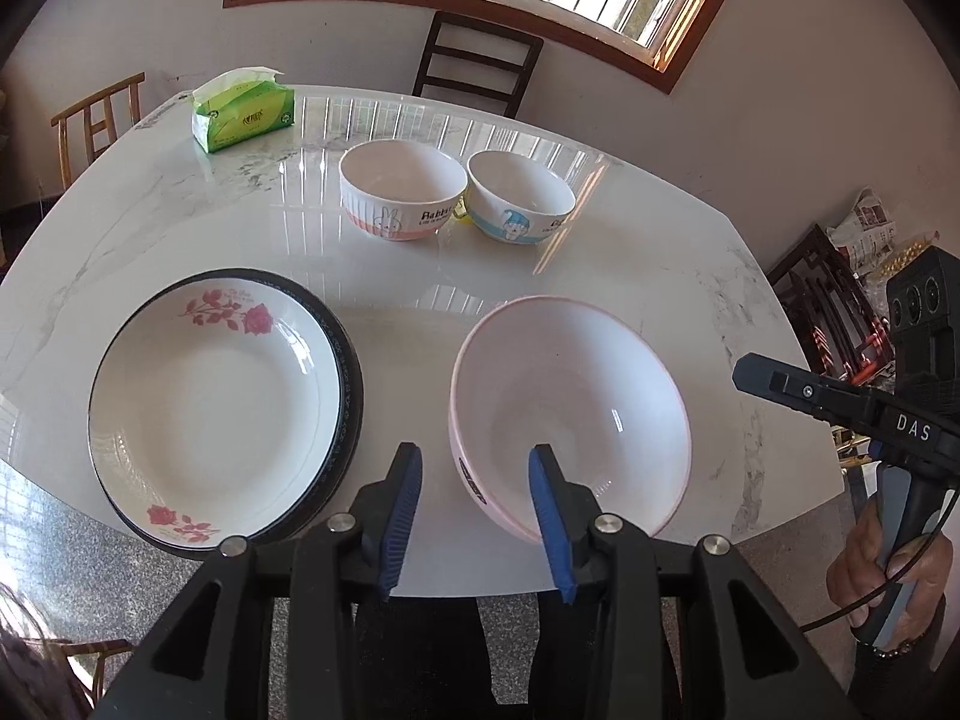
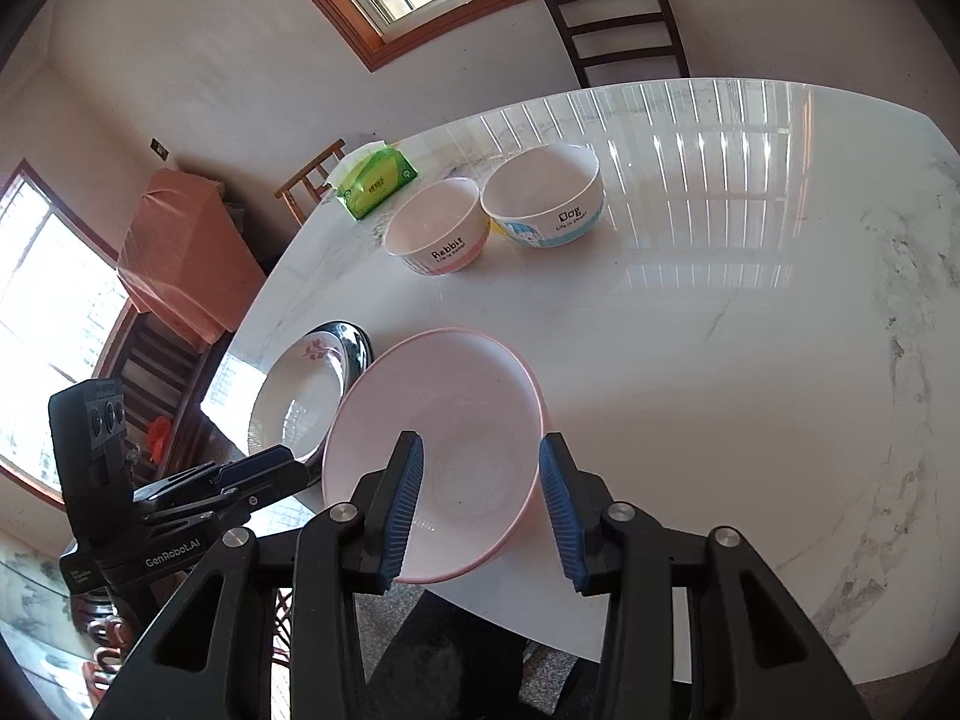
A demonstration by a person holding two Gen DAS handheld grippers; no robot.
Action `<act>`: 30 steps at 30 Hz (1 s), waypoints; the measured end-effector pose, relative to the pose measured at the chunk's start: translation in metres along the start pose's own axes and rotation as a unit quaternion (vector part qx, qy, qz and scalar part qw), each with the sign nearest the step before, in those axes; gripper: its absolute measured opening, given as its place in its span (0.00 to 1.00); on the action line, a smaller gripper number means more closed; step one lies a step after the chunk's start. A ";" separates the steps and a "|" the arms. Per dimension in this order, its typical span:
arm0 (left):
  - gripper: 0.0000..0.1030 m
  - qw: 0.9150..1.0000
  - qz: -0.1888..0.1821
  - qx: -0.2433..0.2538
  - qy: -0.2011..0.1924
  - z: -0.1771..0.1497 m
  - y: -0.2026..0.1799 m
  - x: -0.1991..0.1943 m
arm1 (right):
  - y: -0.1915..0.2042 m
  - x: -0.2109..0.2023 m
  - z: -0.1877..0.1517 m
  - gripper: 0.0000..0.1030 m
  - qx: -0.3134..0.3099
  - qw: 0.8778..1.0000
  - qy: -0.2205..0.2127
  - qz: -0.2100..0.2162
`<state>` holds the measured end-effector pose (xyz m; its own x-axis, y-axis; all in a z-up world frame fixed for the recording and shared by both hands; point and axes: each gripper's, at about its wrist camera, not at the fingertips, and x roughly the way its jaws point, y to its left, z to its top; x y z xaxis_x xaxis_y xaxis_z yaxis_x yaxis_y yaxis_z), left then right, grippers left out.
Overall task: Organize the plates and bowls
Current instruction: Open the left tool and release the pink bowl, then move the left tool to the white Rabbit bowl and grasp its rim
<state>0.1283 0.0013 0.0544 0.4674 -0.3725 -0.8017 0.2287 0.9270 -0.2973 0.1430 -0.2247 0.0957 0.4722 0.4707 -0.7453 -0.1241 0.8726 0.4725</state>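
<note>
A large pink-rimmed bowl [image 1: 570,414] sits near the table's front edge; it also shows in the right wrist view [image 2: 444,450]. A white rose-pattern plate [image 1: 216,408] lies on a black-rimmed plate [image 1: 351,372] to its left, seen too in the right wrist view [image 2: 300,396]. A pink "Rabbit" bowl [image 1: 399,195] [image 2: 435,234] and a blue "Dog" bowl [image 1: 519,198] [image 2: 543,198] stand side by side further back. My left gripper [image 1: 474,480] is open, its fingers straddling the large bowl's near-left rim. My right gripper [image 2: 480,474] is open over the large bowl's near-right rim.
A green tissue pack [image 1: 243,111] [image 2: 375,180] lies at the back left of the white marble table [image 1: 660,288]. Chairs [image 1: 480,63] stand behind and left of the table. The right gripper [image 1: 840,408] shows at the right edge of the left wrist view.
</note>
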 end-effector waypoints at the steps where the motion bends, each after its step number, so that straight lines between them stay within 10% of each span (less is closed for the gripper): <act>1: 0.41 1.000 0.001 0.000 -0.005 0.005 0.002 -0.005 | 0.003 -0.001 0.005 0.38 0.001 1.000 0.002 0.007; 11: 0.50 0.999 0.017 -0.018 -0.028 0.083 0.041 -0.005 | 0.029 0.058 0.074 0.38 0.040 0.996 0.058 0.047; 30: 0.50 0.999 0.004 -0.007 0.039 0.211 0.099 0.128 | 0.010 0.181 0.146 0.29 0.140 0.985 0.093 -0.031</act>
<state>0.3906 0.0363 0.0320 0.4012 -0.3615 -0.8416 0.2139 0.9304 -0.2977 0.3542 -0.1498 0.0339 0.2994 0.4571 -0.8375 0.1584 0.8418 0.5160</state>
